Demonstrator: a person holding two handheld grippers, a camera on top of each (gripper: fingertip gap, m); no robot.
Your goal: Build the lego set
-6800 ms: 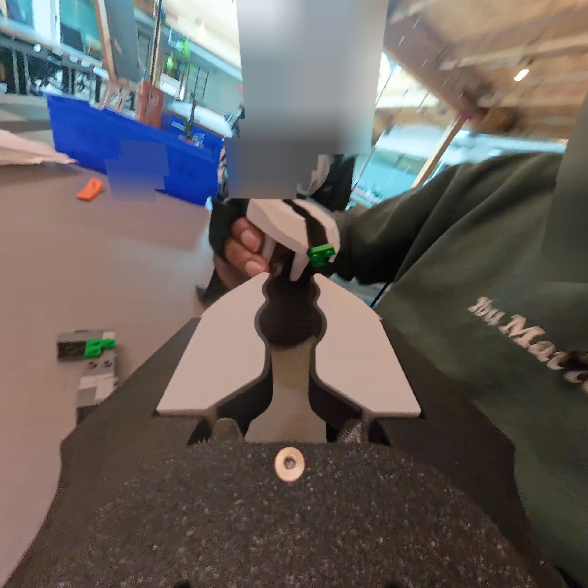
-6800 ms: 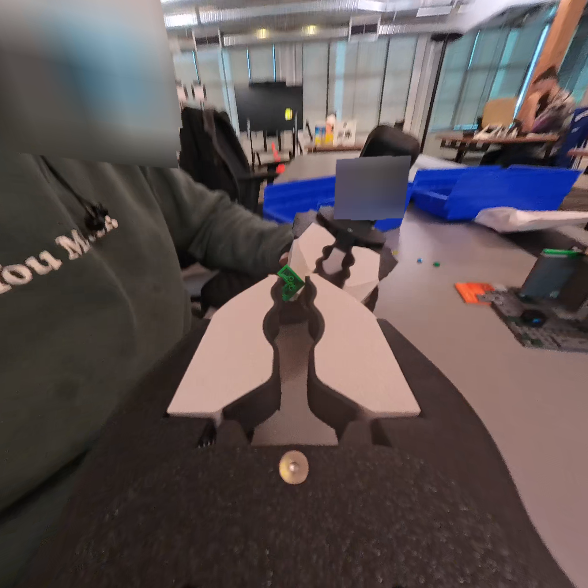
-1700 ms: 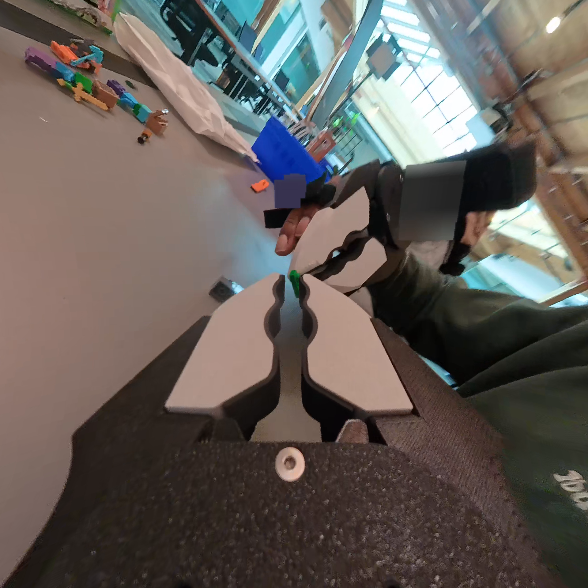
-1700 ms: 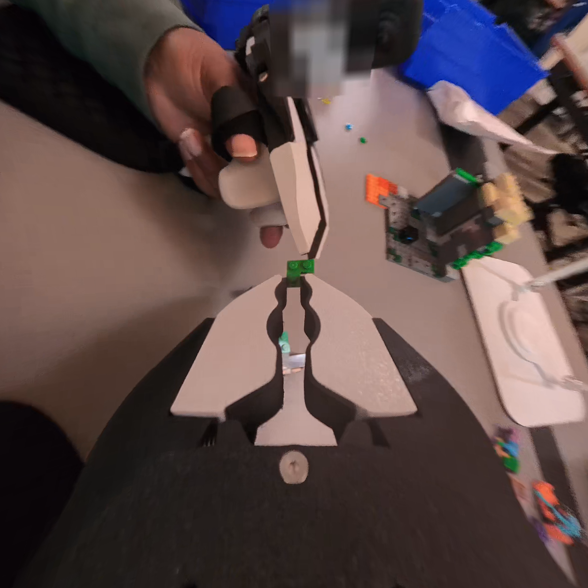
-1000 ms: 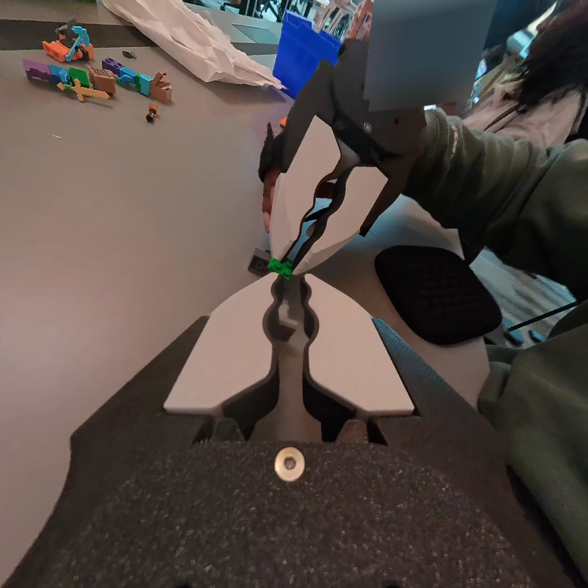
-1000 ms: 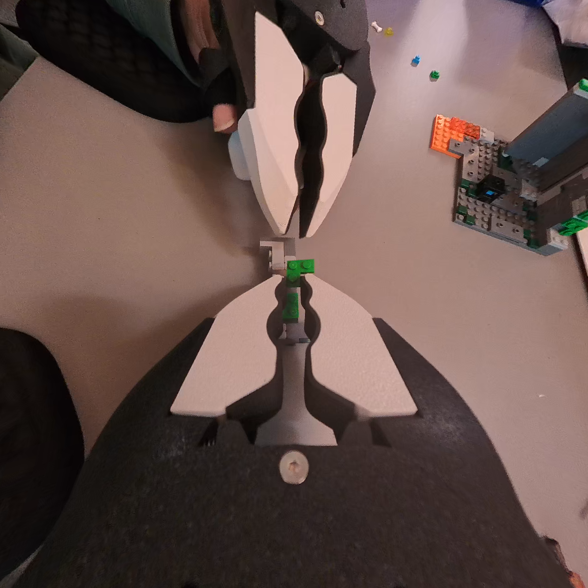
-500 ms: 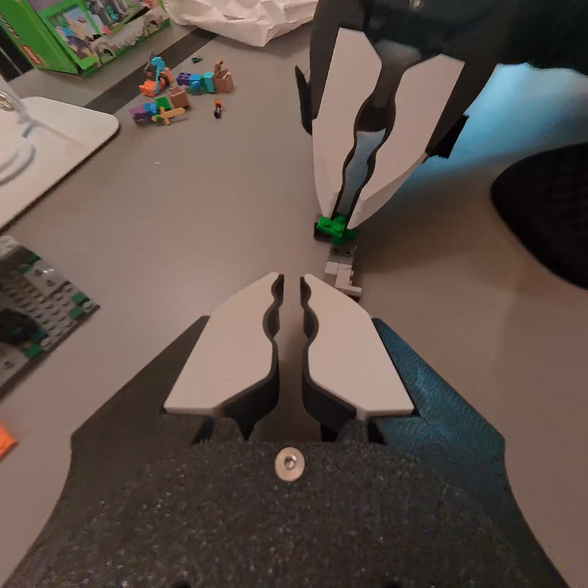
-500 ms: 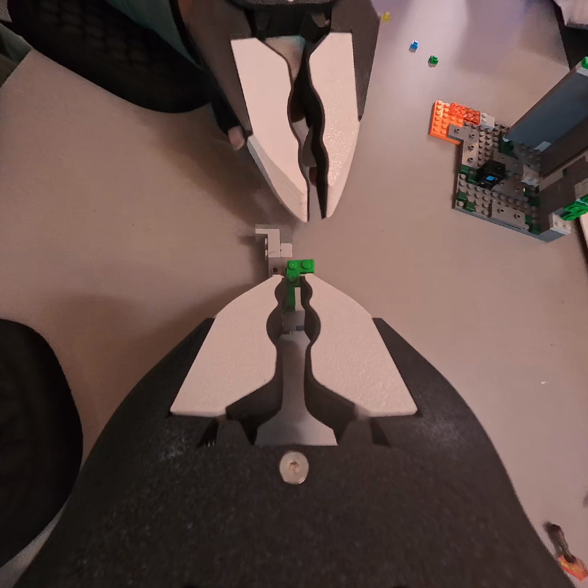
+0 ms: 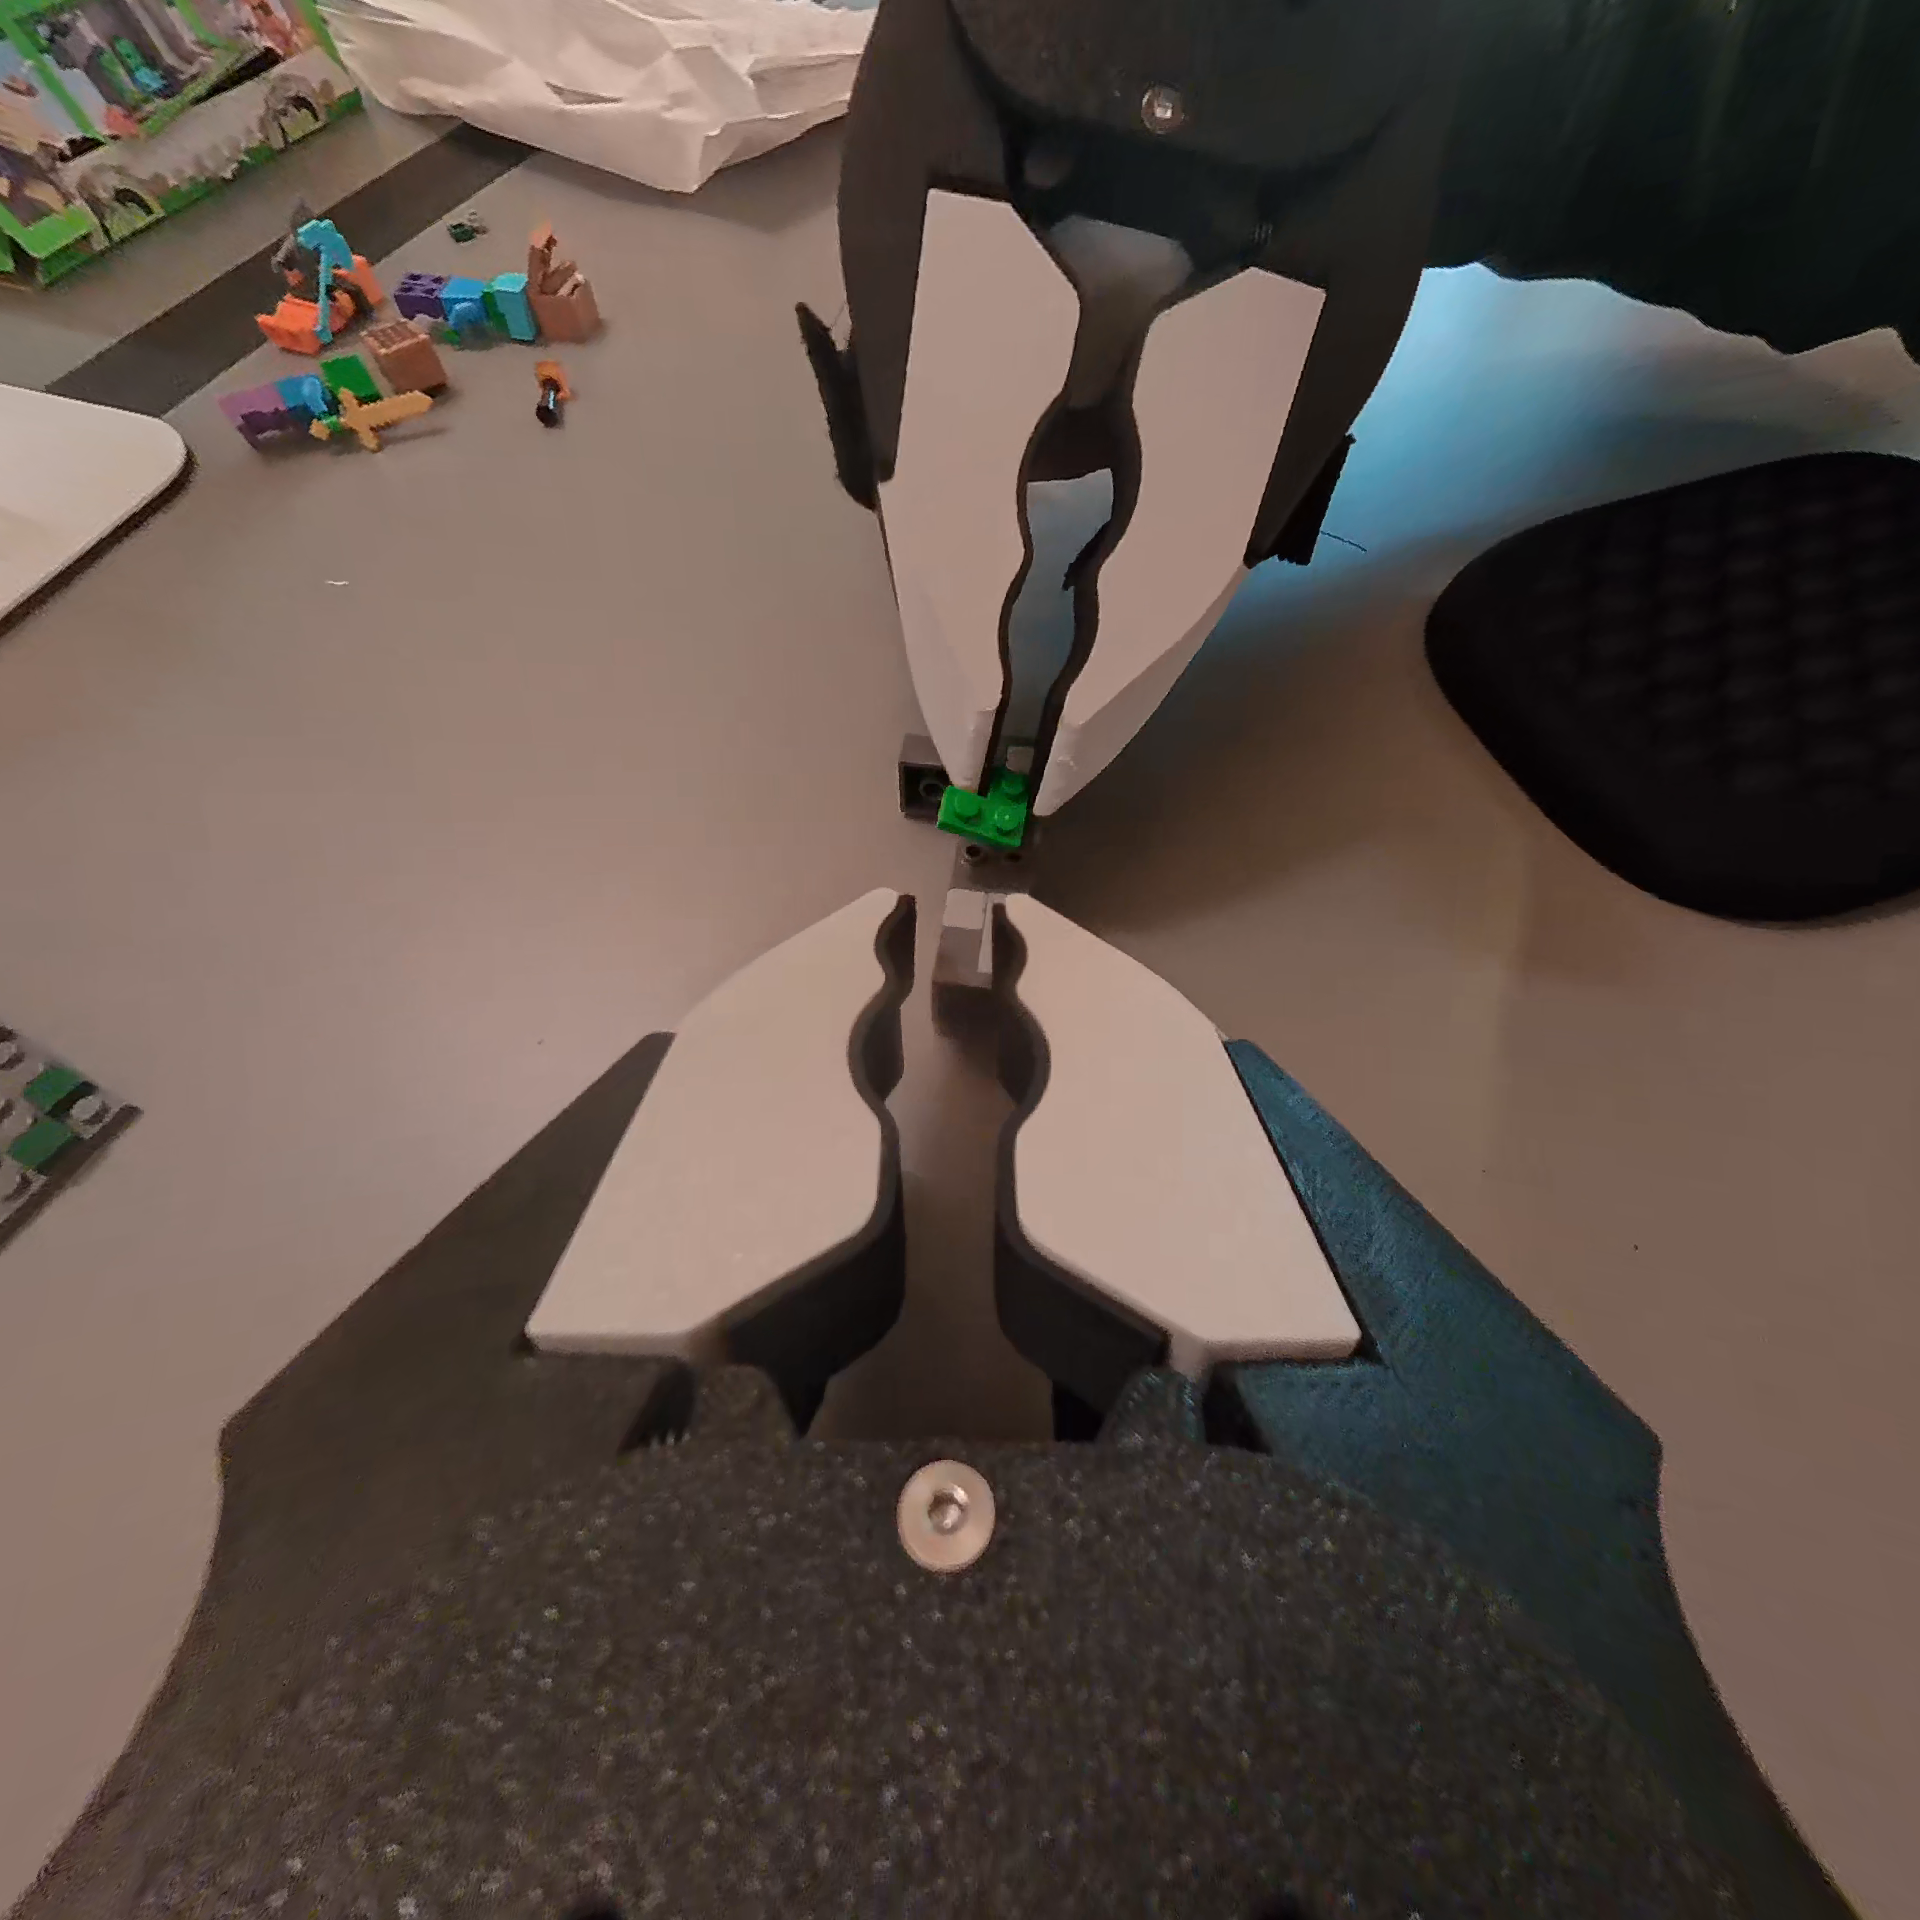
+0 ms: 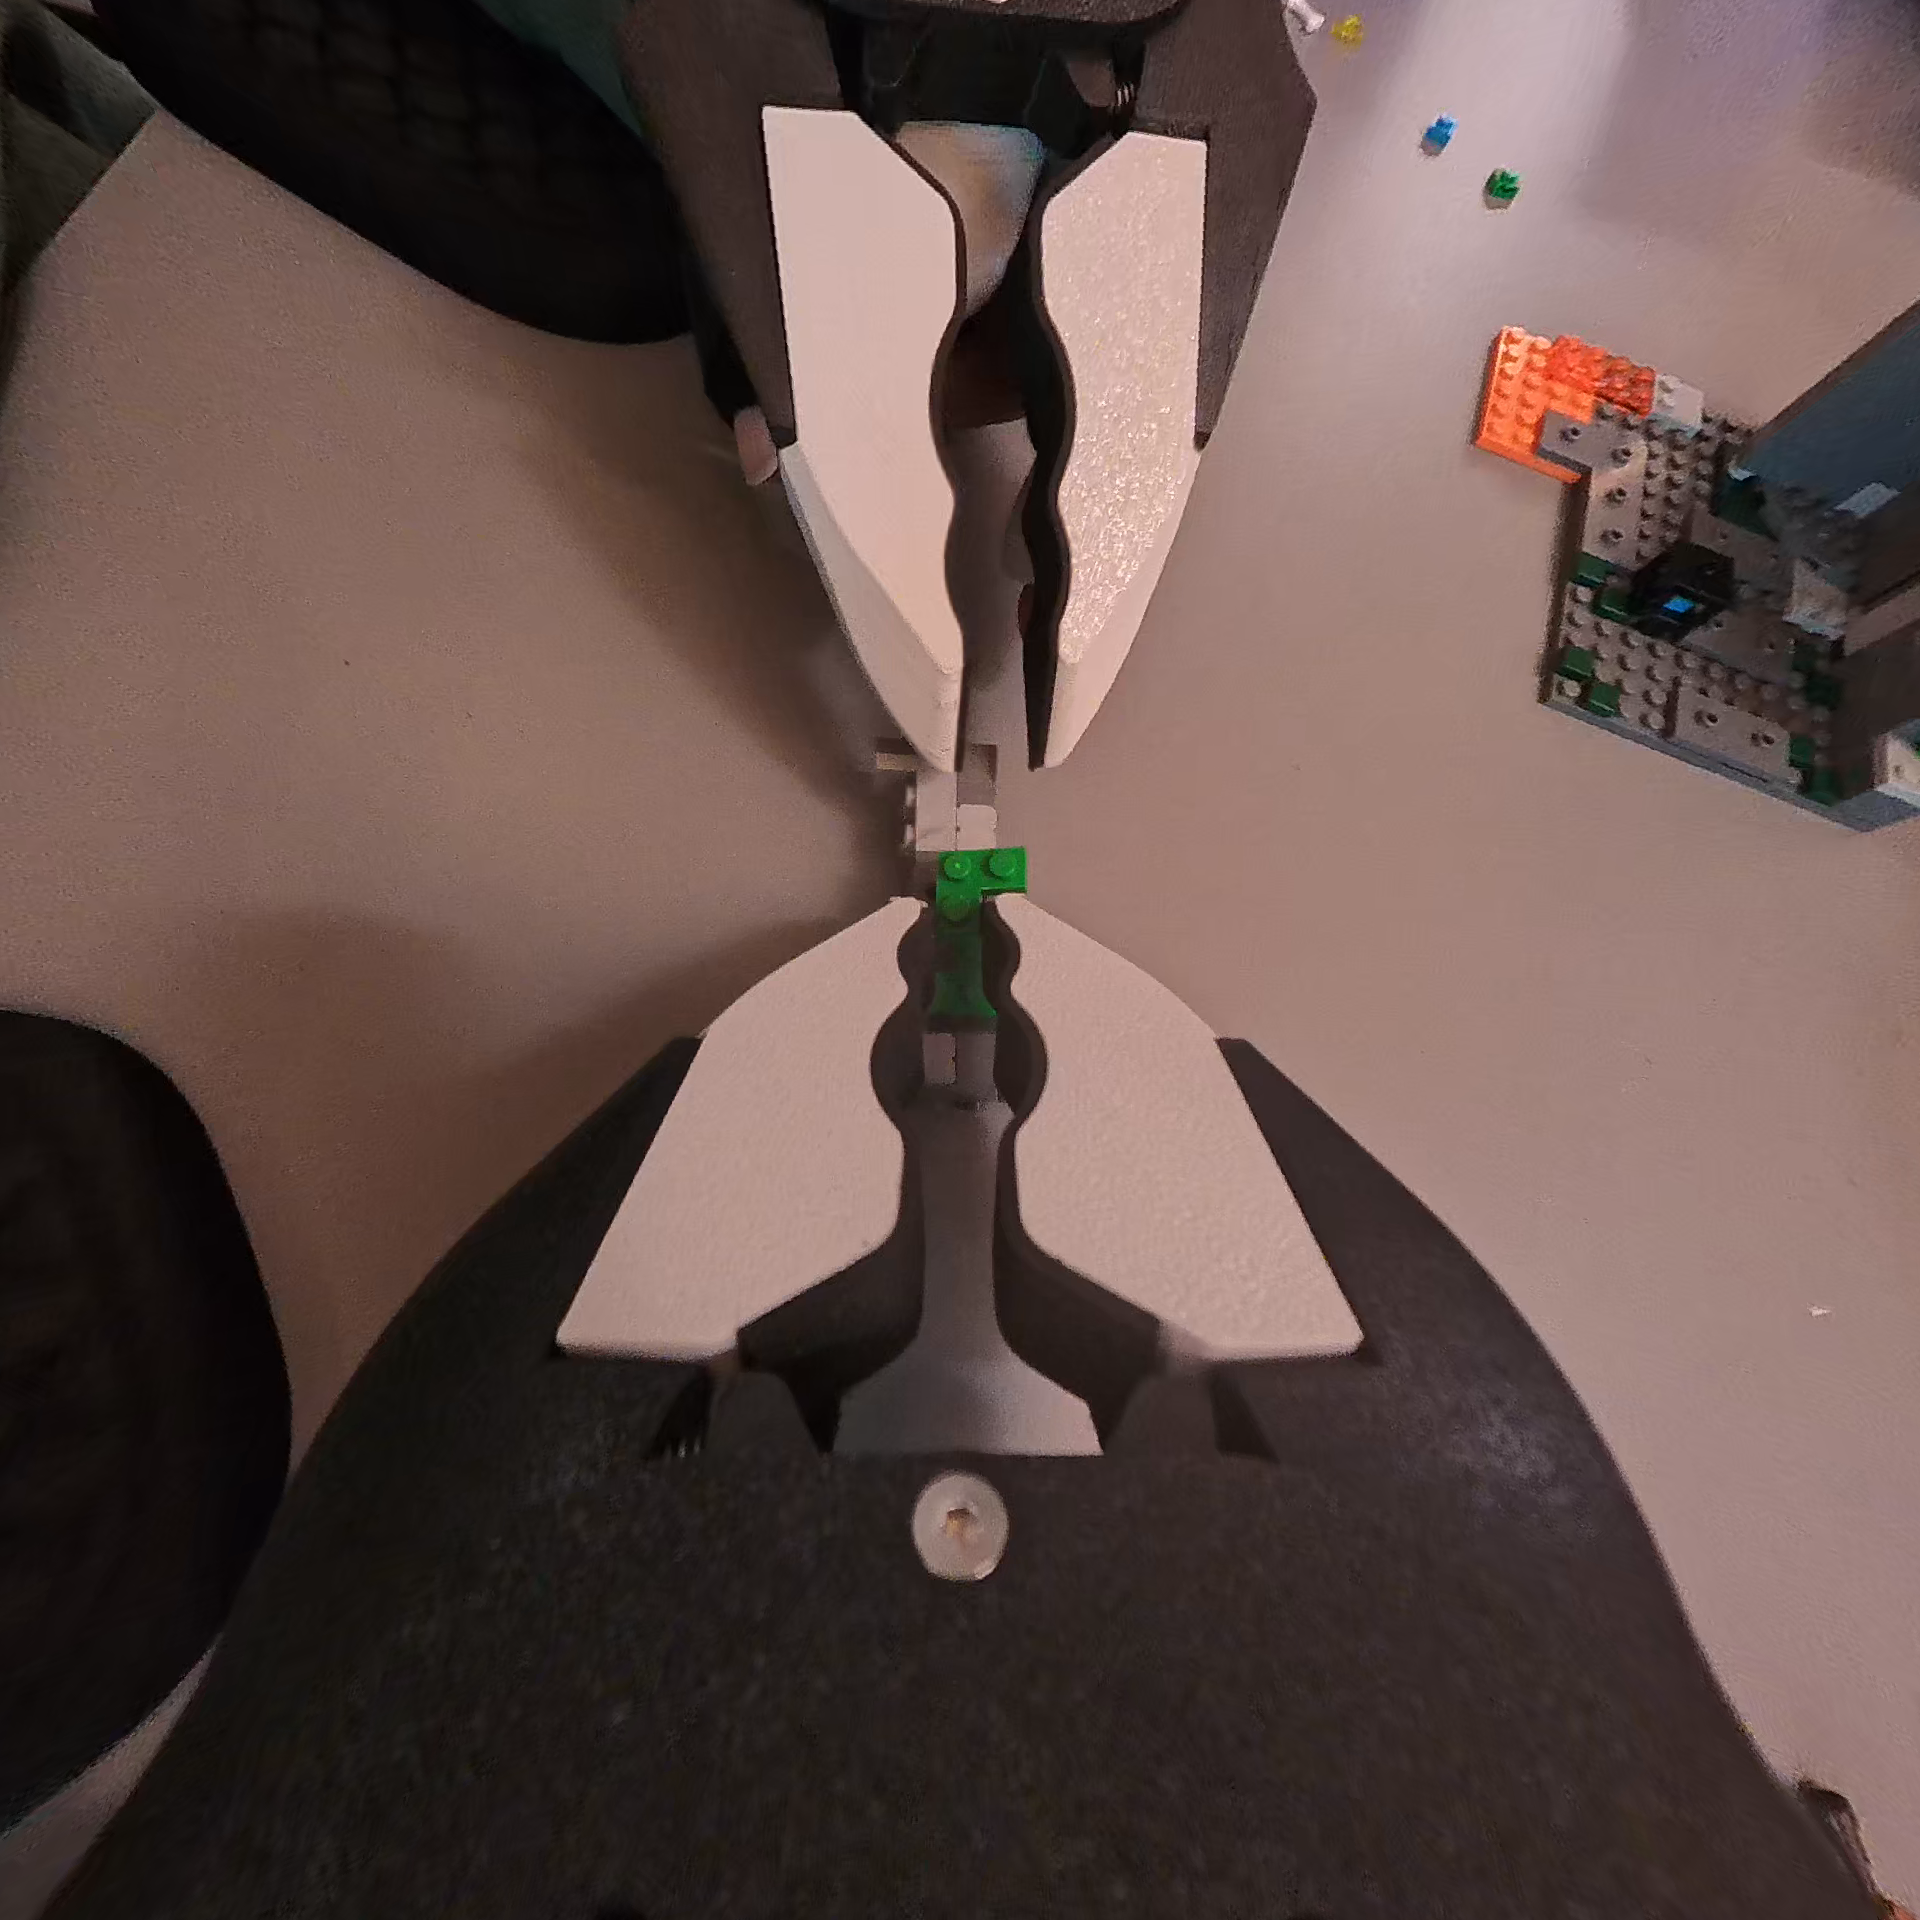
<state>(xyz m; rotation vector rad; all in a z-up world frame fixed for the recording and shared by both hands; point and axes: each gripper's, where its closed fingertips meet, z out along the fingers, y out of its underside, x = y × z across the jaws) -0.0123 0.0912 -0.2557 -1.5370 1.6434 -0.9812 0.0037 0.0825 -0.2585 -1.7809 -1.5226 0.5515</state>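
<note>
Facing tip to tip over the tabletop [image 9: 436, 748]: right hand-held gripper [image 10: 961, 909] is clamped on the green plate [image 10: 979, 871], which sits on a grey brick strip [image 9: 961, 935]. Strip's long axis runs between both tips. Left hand-held gripper [image 9: 954, 906], nearly closed, straddles the strip's near end; whether it grips, cannot tell.

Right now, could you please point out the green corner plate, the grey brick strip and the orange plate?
green corner plate [image 10: 980, 871]: right wrist view, studded top.
grey brick strip [image 9: 962, 925]: left wrist view, pale end block.
orange plate [image 10: 1548, 400]: right wrist view, studded middle.
</note>
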